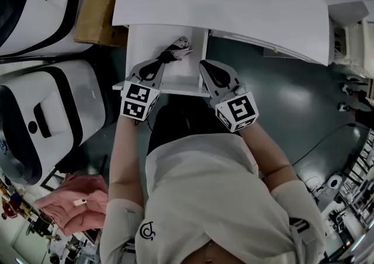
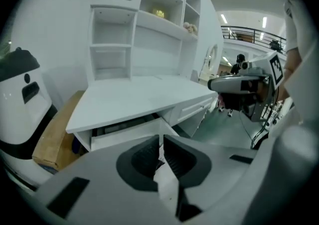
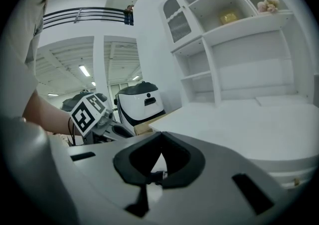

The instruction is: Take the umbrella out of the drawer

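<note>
- The umbrella [image 1: 180, 47] is not out yet. It lies folded in the open drawer [image 1: 143, 44], just above the middle of the head view. Its pale, crumpled cloth points up and its dark, slim end points toward me.
- My left claw [image 1: 159, 63] is closed to a thin slit right at that dark end. I judge that it is nipping it, though the contact itself is hard to make out.
- My right claw [image 1: 205, 65] hangs empty beside it over the drawer's front edge, with its ribbed black pads together at the tips.
- Opening the drawer is done; lifting the umbrella clear is what remains.
- The drawer is smooth, flat white board, boxy in shape, and sits under a broad white desk top [image 1: 222, 0].
- At the far left stand rounded, glossy white-and-black cases [image 1: 52, 111].
</note>
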### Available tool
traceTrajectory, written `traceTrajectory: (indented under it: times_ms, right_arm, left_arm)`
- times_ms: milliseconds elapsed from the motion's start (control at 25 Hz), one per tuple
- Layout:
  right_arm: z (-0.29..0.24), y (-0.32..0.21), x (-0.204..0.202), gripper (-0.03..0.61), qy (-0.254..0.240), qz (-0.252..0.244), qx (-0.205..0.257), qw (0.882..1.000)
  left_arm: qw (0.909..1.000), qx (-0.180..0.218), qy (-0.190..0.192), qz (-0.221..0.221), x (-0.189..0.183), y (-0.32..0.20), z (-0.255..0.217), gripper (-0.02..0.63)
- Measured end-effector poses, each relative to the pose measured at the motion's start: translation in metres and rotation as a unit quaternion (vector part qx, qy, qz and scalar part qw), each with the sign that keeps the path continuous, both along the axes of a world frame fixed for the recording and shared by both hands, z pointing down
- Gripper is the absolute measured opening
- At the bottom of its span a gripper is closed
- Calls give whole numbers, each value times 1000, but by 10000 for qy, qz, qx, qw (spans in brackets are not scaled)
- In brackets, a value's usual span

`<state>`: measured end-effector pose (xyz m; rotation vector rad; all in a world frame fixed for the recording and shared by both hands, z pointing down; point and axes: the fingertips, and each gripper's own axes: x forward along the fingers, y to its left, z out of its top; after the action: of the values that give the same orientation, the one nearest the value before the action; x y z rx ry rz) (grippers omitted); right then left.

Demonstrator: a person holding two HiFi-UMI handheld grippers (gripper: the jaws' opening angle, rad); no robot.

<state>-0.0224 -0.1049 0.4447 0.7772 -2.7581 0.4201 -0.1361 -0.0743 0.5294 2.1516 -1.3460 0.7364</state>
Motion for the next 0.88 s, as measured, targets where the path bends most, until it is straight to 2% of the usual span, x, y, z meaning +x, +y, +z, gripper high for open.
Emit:
traceTrajectory:
  times_ms: [160,360,480,560,760,880]
  right_arm:
    - [23,-13,5,6,108,136,-227,9996]
    - [41,-34,15,6,199,500,-373,9979]
    - [54,-43,23,6,279,787,-524,9951]
    - [66,-43,25,6,368,912,-630,9932]
    - [89,-41,18,6,423,1084,-832,9897]
    - [102,-44,16,6,434,1325,-937,9858]
  left_arm:
    - [9972,-558,-118,485,7,-17,46,94]
    - [9904,-963,-308,947,13,-32,88,145]
    - [9844,-1214,-481,1177,14,-36,115,220]
    - [9798,-1372,-568,1341,14,-38,134,245]
    - [9701,-1723,-506,1634,20,-44,171,335]
    - [9632,-1874,-596,1831,23,-48,193,383]
